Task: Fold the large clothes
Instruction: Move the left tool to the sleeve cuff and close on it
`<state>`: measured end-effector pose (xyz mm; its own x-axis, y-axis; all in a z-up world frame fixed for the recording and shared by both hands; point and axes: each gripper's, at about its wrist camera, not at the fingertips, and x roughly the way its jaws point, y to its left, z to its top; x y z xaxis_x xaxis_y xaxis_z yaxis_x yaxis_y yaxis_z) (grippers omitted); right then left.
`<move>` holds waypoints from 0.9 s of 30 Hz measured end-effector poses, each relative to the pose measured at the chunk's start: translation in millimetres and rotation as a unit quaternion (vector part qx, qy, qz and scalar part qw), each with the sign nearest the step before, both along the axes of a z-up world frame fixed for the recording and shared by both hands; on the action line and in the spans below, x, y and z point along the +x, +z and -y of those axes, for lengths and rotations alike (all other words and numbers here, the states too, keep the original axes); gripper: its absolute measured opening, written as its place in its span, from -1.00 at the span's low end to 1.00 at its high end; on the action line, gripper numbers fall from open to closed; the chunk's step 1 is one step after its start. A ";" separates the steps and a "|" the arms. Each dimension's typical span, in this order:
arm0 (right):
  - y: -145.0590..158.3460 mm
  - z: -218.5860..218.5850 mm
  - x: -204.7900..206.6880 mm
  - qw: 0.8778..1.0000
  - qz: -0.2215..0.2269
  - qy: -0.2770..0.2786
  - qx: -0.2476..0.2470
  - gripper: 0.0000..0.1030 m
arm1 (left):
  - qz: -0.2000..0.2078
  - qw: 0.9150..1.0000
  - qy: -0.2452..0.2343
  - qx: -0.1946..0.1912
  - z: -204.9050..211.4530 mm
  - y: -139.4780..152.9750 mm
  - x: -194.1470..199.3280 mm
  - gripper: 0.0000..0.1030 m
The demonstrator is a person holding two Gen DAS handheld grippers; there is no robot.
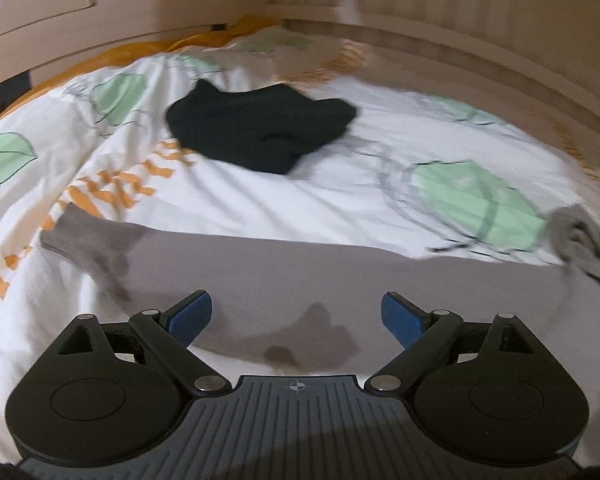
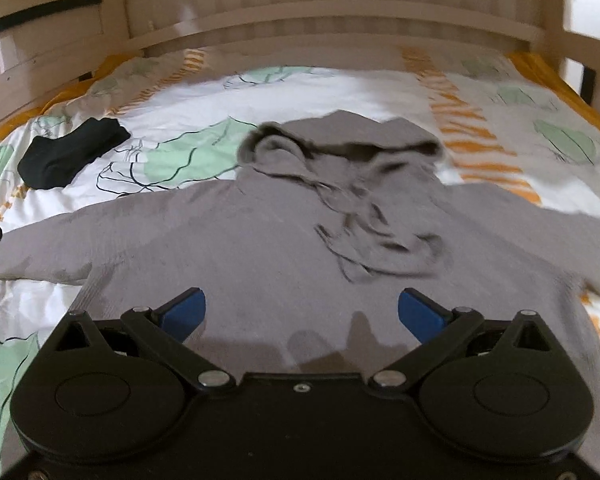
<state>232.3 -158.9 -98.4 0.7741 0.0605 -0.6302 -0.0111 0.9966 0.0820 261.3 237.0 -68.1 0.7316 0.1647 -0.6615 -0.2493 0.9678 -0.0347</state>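
Note:
A grey hoodie [image 2: 260, 248] lies spread flat on the bed, front up, sleeves out to both sides, its hood [image 2: 340, 148] toward the headboard. My right gripper [image 2: 302, 312] is open and empty, just above the hoodie's lower body. In the left wrist view the hoodie's left sleeve [image 1: 300, 272] runs across the frame, with its cuff [image 1: 56, 240] at the left. My left gripper [image 1: 296, 316] is open and empty above that sleeve.
A folded black garment [image 1: 256, 132] lies on the leaf-patterned duvet [image 1: 340, 200] beyond the sleeve; it also shows in the right wrist view [image 2: 68, 152]. A wooden headboard [image 2: 332, 28] and side rails [image 1: 60, 28] bound the bed.

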 end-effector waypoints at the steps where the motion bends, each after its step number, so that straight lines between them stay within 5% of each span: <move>1: -2.7 -4.0 4.0 1.000 -0.002 0.003 -0.004 0.99 | -0.005 1.000 0.004 0.003 -7.7 -2.5 5.5 0.79; 6: -13.6 -17.4 14.1 1.000 -0.009 0.017 0.000 0.99 | -0.026 0.998 0.054 -0.001 -55.5 -17.1 23.3 0.79; 13: -42.0 -27.4 19.3 0.999 -0.024 0.007 -0.025 0.99 | -0.035 0.994 0.085 -0.066 -105.8 -41.9 26.5 0.79; 25: -52.2 -23.6 17.2 1.000 -0.012 0.008 -0.003 1.00 | -0.025 0.998 0.057 -0.034 -111.1 -52.7 43.1 0.79; 27: -52.5 -23.3 17.3 1.000 -0.011 0.007 -0.002 1.00 | -0.024 0.998 0.057 -0.029 -111.9 -51.1 43.9 0.47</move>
